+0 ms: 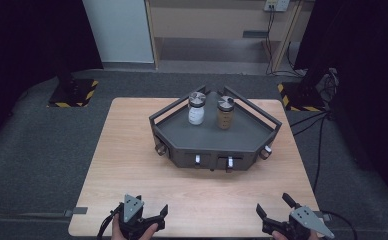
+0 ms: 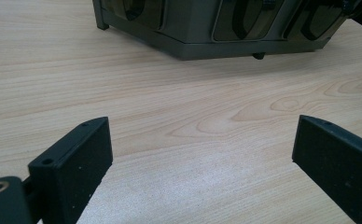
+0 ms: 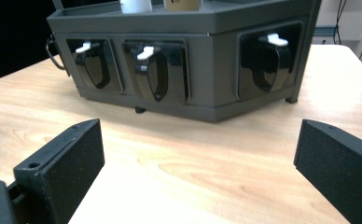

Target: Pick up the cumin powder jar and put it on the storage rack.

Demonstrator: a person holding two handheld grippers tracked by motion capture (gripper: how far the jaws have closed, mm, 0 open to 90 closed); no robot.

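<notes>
**Two open hand-held grippers at the near edge of a counter, facing a dark rack**

The left hand-held gripper [image 1: 143, 212] sits at the near left edge of the counter [image 1: 132, 150], held by a hand [image 1: 132, 232] coming in from below; its jaws stand wide apart with nothing between them. In the left gripper view the two black jaws frame bare wood grain. The right hand-held gripper [image 1: 277, 205] is at the near right edge, also with jaws spread and empty; a grey three-cornered plate tops each tool.

Ahead of both, near the middle and far side of the counter, stands a dark grey angled rack [image 1: 182, 142] with a low rail around its top tray. On the tray stand two jars with metal lids, just beside each other: a white jar [image 1: 196, 114] on the left and a brown jar [image 1: 225, 118] on the right. The rack's front faces carry recessed black holders with white tabs [image 3: 144, 52].

The counter is pale wood, set on grey carpet [image 1: 42, 150]. Behind it are a wooden shelf unit [image 1: 217, 30], black curtains at either side, two stand bases edged with yellow-black tape [image 1: 74, 92], and cables [image 1: 322, 125] running along the floor at right.
</notes>
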